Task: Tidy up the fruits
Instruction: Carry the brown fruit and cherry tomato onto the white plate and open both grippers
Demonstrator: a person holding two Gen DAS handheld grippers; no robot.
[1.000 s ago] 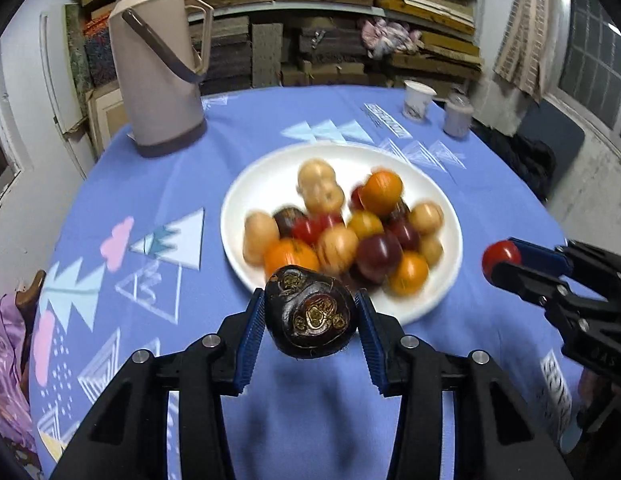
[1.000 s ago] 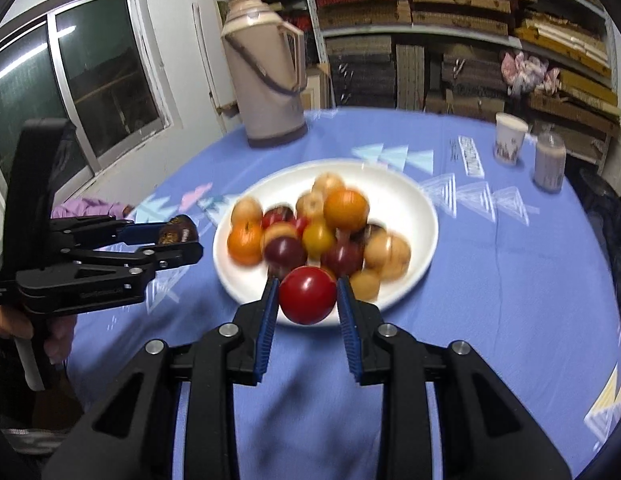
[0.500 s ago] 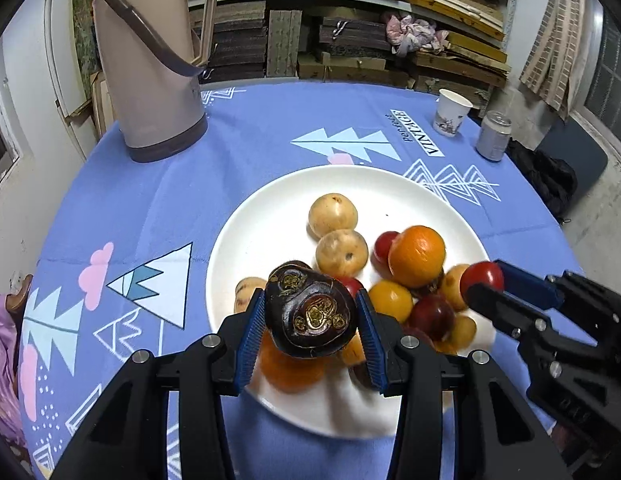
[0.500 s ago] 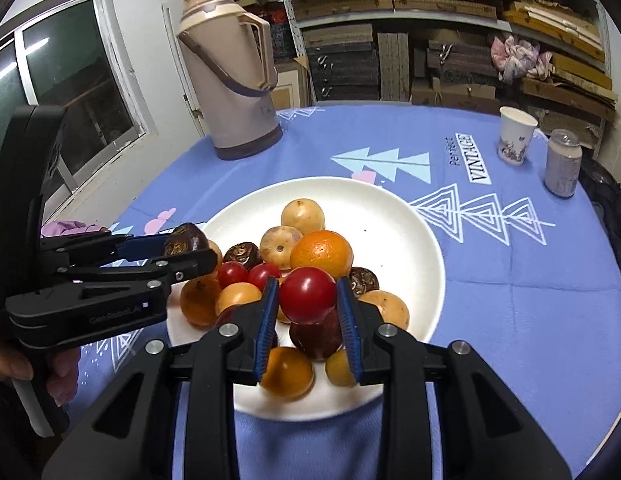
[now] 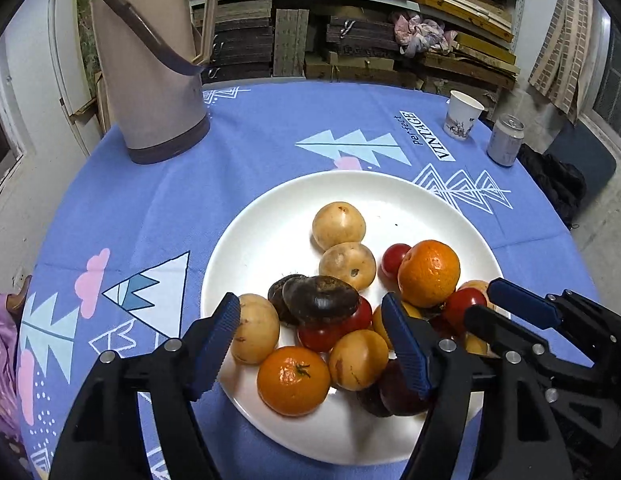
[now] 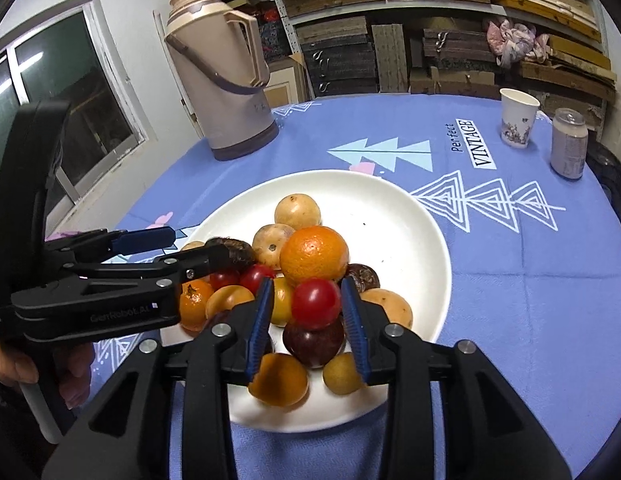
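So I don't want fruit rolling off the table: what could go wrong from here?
The dark fruit just freed by the opening left gripper sits atop the pile and may roll. The red tomato, between the right gripper's opening jaws, perches on a plum near the plate's edge.

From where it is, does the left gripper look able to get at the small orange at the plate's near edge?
Probably yes. The left gripper is opening with nothing between its jaws, and the small orange lies bare just below it. A pale fruit and a yellow one crowd its sides.
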